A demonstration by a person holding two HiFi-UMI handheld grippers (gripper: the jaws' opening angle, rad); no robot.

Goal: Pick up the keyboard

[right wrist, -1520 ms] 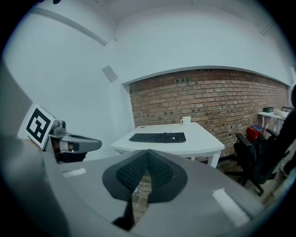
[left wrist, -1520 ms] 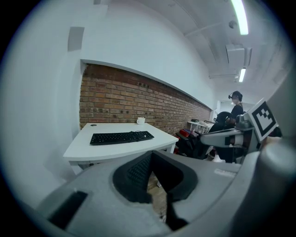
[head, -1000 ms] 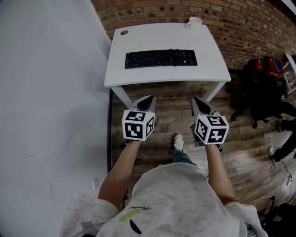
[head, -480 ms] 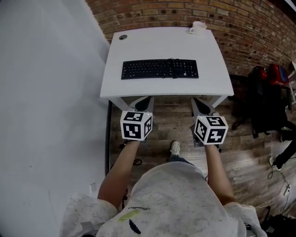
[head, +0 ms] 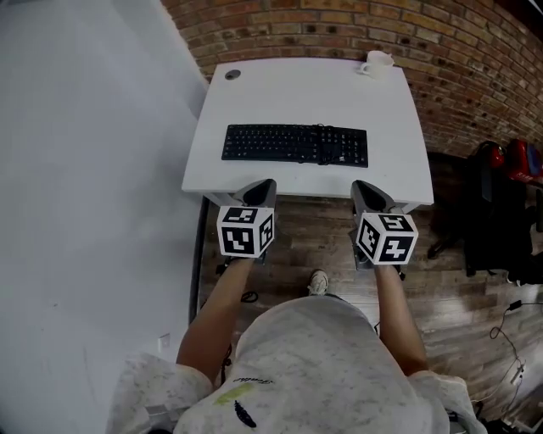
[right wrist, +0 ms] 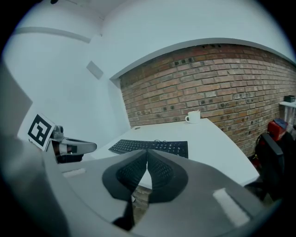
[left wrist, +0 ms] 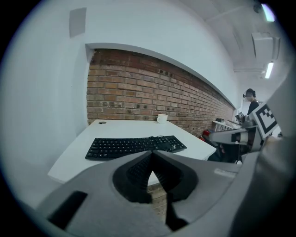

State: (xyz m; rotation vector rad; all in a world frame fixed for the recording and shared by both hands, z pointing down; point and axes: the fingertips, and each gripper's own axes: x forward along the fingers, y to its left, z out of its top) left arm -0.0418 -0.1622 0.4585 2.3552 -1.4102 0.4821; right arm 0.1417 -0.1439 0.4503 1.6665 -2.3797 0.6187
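The black keyboard (head: 295, 144) lies untouched on the white desk (head: 254, 93), just ahead of both grippers. The left gripper (head: 262, 186) and right gripper (head: 364, 188) are clenched and empty, so reaching and grasping remain.

The keyboard (head: 295, 145) lies across the middle of the table (head: 254, 93), the cup (head: 376, 63) at its far right corner by the wall (head: 339, 25); the left gripper (head: 263, 185) and right gripper (head: 363, 186) hang side by side at its near edge

Black keyboard (head: 295, 145) lies flat across the white desk (head: 254, 93).
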